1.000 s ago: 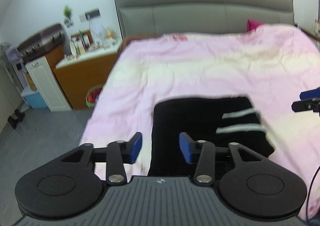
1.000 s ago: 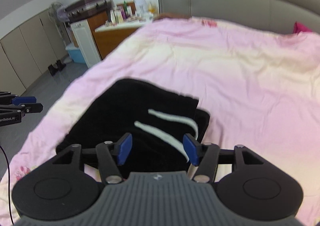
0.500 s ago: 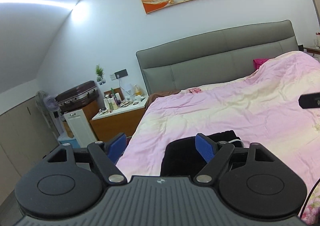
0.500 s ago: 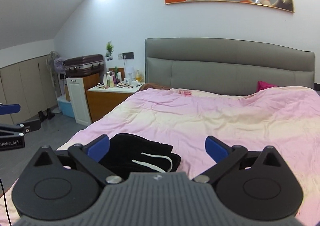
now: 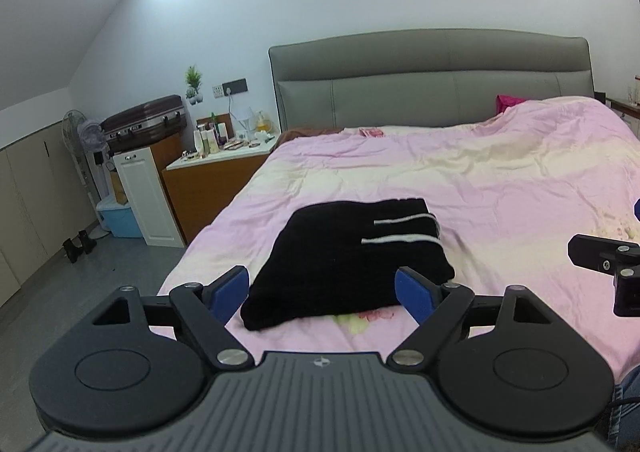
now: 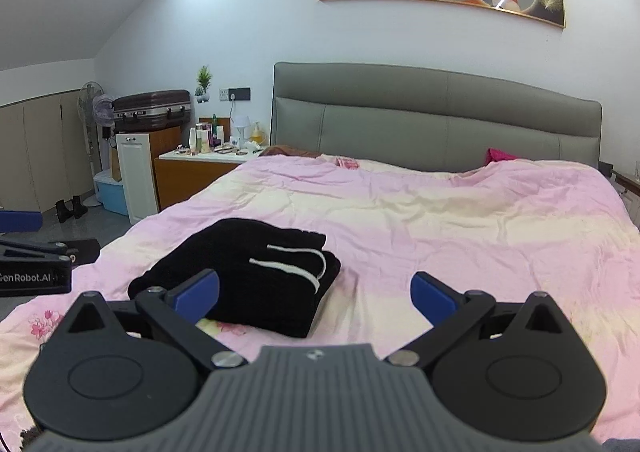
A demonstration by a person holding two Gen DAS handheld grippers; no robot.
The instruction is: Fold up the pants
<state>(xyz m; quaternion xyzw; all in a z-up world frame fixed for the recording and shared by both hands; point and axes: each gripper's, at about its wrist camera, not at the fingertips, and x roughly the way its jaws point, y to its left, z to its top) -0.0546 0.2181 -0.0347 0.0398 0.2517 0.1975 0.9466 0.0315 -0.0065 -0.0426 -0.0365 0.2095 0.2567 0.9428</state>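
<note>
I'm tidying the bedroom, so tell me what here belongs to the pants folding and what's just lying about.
Part of the job:
black pants, folded on the pink duvet
left claw, open
right claw, open

Lying about:
suitcase
bottles on nightstand
fan

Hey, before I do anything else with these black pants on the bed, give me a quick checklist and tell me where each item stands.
1. Pants folded into one compact bundle: ok, they lie as a flat stack on the pink quilt.
2. Left gripper let go: ok, jaws just opened wide, nothing between them.
3. Right gripper let go: ok, jaws just opened wide, nothing between them.
4. Both grippers clear of the cloth: ok, neither touches it.
5. White drawstring tucked in: not ok, it lies loose on top.
6. Bundle well onto the bed: ok, though near the foot edge.
</note>
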